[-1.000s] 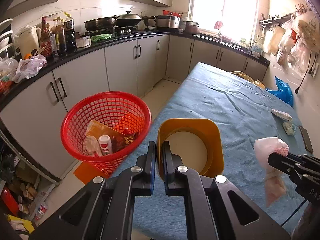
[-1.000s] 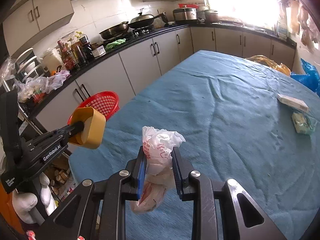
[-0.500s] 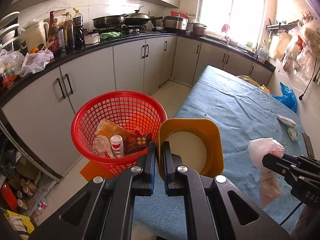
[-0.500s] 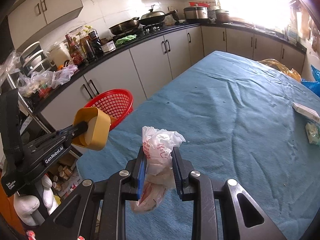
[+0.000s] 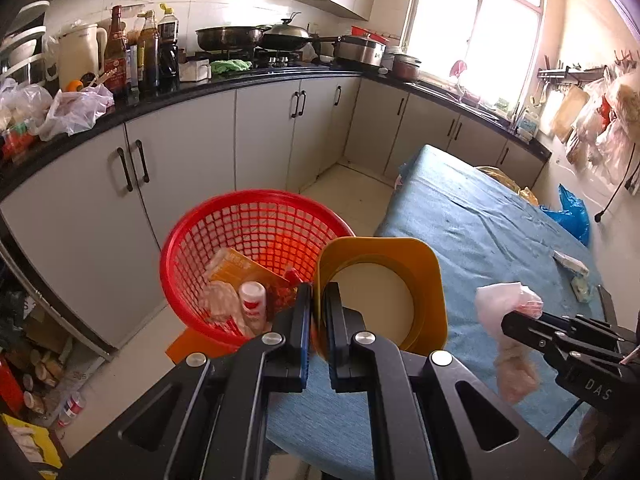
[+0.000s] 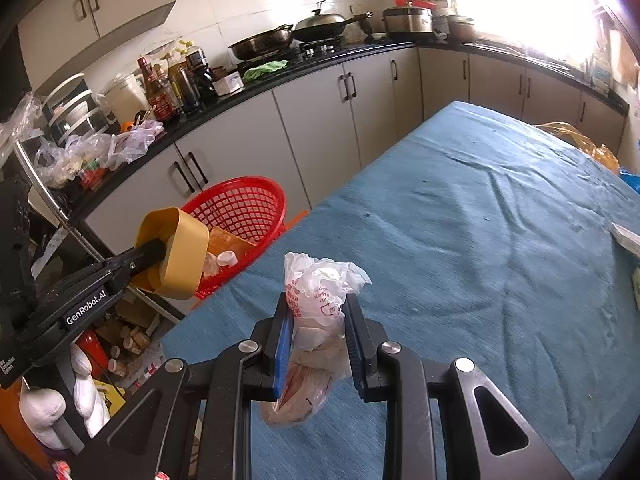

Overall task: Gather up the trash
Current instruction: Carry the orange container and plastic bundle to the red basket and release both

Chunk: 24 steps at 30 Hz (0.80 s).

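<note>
I am mid-carry: my left gripper [image 5: 317, 312] is clamped on the rim of the yellow tub [image 5: 380, 292] at the red basket [image 5: 256, 256]; my right gripper [image 6: 316, 332] pinches the knotted plastic bag [image 6: 316, 304] above the table [image 6: 480, 240]. Next I judge the tub must clear the basket's rim before release; the bag needs carrying across.

Left wrist view: looking forward and down along the left tool [image 5: 317, 312], from just off the blue surface's [image 5: 472, 220] near corner. Right wrist view: same tilt, above the surface's near edge, close in. Shared: red basket [image 5: 224, 248], kitchen counter [image 6: 320, 66], each other's tool.
</note>
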Motion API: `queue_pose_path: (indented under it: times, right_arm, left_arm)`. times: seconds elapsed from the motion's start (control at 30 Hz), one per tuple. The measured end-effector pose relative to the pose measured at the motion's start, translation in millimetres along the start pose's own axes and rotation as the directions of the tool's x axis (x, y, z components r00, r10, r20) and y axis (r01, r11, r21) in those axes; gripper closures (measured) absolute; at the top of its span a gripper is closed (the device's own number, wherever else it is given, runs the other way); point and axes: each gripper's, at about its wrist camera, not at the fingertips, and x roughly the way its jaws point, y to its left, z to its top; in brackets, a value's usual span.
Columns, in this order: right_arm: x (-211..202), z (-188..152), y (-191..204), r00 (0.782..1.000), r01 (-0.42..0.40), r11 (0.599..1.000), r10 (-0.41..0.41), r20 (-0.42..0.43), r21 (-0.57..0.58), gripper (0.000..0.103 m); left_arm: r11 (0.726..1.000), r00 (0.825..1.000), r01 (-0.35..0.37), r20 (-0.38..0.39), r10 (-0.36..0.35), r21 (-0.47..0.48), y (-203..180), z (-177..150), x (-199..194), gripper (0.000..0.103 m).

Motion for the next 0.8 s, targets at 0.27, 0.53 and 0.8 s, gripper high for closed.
queue_pose_path:
  times: [0.27,0.53,0.8]
  right_arm:
    - [32.0,44.2,22.6,0.996,-0.089,0.996,0.089,0.018,0.003,0.076]
    - [89.7,84.8,57.0,0.988,-0.154,0.988,0.154,0.003,0.014,0.076]
    - [133.8,89.7,65.0,0.985,-0.166,0.986,0.167,-0.037,0.031,0.065]
  left_arm:
    - [0.998,0.999,0.033,0.032,-0.032,-0.045,38.0,46.6,8.3,0.097]
    - [0.99,0.999,0.039,0.0,-0.039,-0.134,80.6,85.3,55.5,0.096]
    - [0.985,0.999,0.034,0.026,-0.03,-0.17,93.8,87.4,65.7,0.048]
